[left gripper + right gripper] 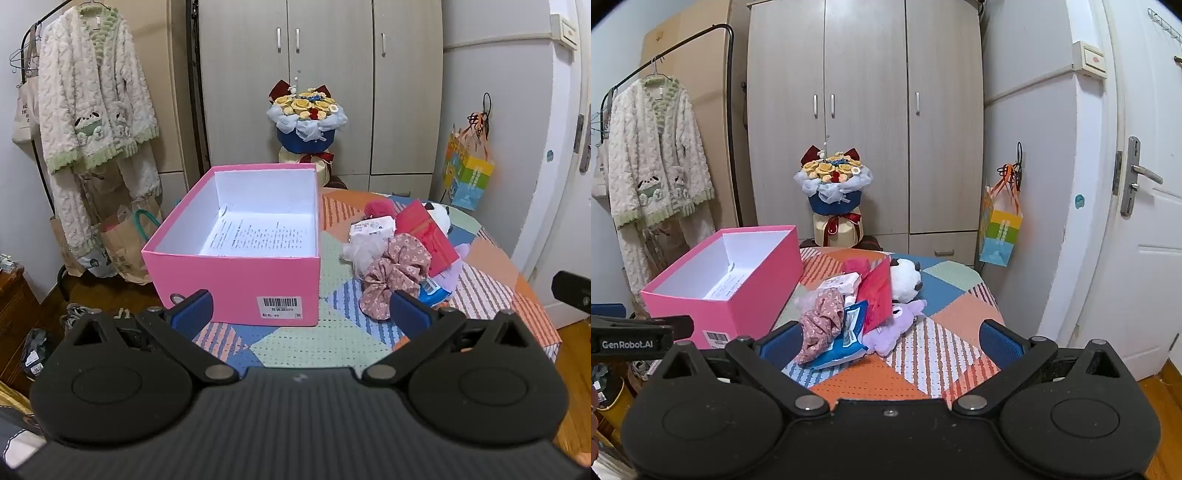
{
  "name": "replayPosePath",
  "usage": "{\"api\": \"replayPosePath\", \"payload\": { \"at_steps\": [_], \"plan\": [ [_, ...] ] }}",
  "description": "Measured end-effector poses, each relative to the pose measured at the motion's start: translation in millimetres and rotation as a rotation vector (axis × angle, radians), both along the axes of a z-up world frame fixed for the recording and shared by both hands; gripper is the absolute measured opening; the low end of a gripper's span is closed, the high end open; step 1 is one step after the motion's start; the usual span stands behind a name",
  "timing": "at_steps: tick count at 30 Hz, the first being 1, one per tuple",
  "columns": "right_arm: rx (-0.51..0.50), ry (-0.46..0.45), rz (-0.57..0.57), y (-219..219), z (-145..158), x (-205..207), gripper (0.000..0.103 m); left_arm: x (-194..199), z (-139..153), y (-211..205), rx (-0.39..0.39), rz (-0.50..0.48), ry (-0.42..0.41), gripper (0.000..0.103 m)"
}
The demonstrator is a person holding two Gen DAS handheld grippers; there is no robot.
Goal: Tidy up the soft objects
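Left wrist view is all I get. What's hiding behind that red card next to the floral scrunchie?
Observer: A panda plush. From the right wrist view its whole white head with black ears shows behind the red card.
Visitor: Any other toy there?
Observer: Yes, a purple plush lies in front of the panda, by the card's lower edge.
Visitor: And the blue thing near the scrunchie?
Observer: A flat blue packet. The scrunchie lies over its left end.
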State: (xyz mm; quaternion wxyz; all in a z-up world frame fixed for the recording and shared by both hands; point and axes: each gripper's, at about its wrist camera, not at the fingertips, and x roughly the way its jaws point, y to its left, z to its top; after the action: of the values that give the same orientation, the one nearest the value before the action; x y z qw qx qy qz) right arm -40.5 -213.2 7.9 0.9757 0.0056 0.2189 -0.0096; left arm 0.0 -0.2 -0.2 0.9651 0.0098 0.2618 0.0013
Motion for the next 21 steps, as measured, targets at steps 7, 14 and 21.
{"api": "replayPosePath", "payload": {
  "at_steps": [7,14,21],
  "plan": [
    [-0.005,0.003,0.0,-0.8,-0.8,2.3,0.103,-2.4,0.4,0.5,-0.003,0.005,0.004,0.103],
    [-0.014,0.012,-0.002,1.0,-3.4,3.7,0.103,1.6,-4.9,1.4,-0.008,-0.003,0.021,0.103],
    [-0.024,0.017,0.002,0.8,-3.4,5.6,0.103,4.3,-6.5,-0.2,0.002,-0.012,0.037,0.103]
  ]
}}
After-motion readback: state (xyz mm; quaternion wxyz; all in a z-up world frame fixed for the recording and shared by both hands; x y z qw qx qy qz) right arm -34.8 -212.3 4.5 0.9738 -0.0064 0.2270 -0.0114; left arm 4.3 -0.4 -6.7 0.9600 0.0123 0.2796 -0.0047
